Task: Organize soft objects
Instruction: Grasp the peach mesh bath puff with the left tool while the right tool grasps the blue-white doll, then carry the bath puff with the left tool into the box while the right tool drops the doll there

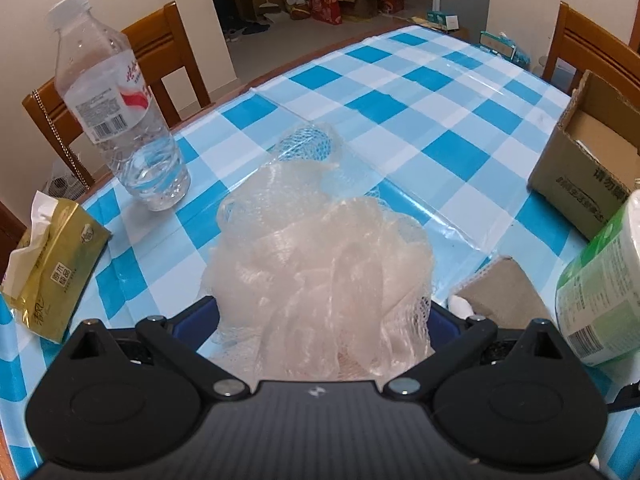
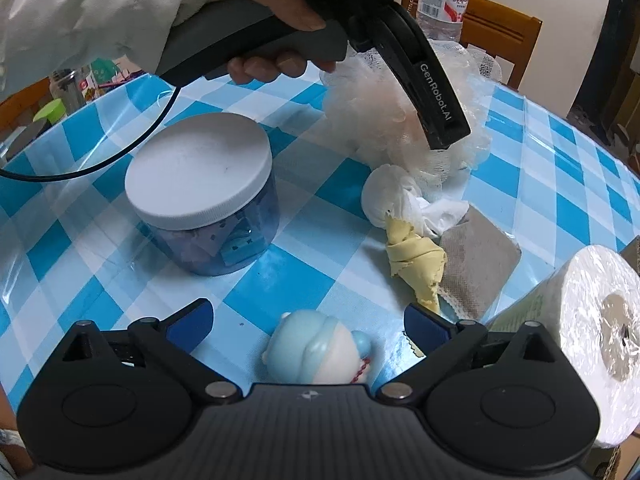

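the table (image 1: pixel 460 128), under a blue and white checked cloth, carries everything. a cardboard box (image 1: pixel 580 160) stands open at its right edge in my left view, and a paper roll (image 2: pixel 600 340) in plastic wrap sits just in front of that box, close to my right tongs. a water bottle (image 1: pixel 116 108) stands upright near the table's left edge, with a gold tissue pack (image 1: pixel 52 272) lying nearer to me beside it. a blue jar (image 2: pixel 204 208) with a white lid stands left of centre in my right view.

my left tongs (image 1: pixel 324 316) hold the pale mesh puff (image 1: pixel 320 272), my hand (image 2: pixel 272 4) gripping the handle; the puff bulges out between the blue pads, and its lower edge looks to be at or just above the cloth, i cannot tell which. just beside it lie a crumpled white tissue (image 2: pixel 404 200), a yellow cloth (image 2: pixel 416 260) twisted into a cone, and a grey sponge (image 2: pixel 476 256), all touching one another in a small heap.

my right tongs (image 2: pixel 306 322) stand wide, gripping nothing. a small blue and white soft toy (image 2: pixel 320 352) lies on the cloth between the pads, apart from both.
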Action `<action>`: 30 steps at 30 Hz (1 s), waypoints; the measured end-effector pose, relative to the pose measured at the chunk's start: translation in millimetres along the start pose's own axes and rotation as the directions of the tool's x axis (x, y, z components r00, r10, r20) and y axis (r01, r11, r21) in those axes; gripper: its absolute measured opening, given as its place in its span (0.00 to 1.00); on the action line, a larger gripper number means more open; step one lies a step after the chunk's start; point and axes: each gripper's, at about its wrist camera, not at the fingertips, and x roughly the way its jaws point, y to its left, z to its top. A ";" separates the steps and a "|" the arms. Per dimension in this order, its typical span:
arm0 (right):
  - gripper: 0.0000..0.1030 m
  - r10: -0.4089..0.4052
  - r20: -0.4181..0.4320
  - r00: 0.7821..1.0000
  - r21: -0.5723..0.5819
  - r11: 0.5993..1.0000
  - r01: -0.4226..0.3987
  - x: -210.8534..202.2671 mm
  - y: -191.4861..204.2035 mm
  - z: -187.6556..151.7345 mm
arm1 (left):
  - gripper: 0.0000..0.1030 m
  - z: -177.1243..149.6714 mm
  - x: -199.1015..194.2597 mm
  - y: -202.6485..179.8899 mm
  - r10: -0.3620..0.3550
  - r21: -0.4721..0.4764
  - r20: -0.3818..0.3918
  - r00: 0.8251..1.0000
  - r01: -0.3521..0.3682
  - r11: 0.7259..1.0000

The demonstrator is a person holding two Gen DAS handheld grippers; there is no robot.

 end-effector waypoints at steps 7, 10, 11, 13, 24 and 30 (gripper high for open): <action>0.89 -0.037 -0.027 0.999 -0.037 0.999 0.036 2.6 2.2 -3.3 | 0.98 -3.8 4.9 2.6 -0.004 -0.028 -0.004 1.000 0.004 1.000; 0.86 -0.031 -0.042 0.999 -0.034 0.999 0.030 0.3 2.3 -6.5 | 0.96 -4.2 5.5 2.0 0.001 -0.031 -0.004 1.000 -0.001 1.000; 0.84 -0.029 -0.049 0.998 -0.036 0.999 0.027 -0.4 3.7 -7.9 | 0.95 -4.3 5.5 1.6 0.001 -0.029 -0.004 1.000 -0.002 1.000; 0.78 -0.029 -0.058 0.998 -0.042 0.999 0.026 -0.8 6.8 -11.1 | 0.89 -3.7 5.9 2.3 -0.003 -0.030 -0.007 1.000 0.003 1.000; 0.60 -0.066 -0.069 0.995 -0.041 0.997 0.063 -4.5 7.2 -14.3 | 0.58 -6.3 -6.4 6.6 -0.028 -0.075 0.003 1.000 0.028 0.997; 0.59 -0.068 -0.058 0.996 -0.037 0.997 0.066 -14.6 7.5 -15.4 | 0.49 -8.4 -24.2 7.5 -0.016 -0.087 0.013 1.000 0.017 0.996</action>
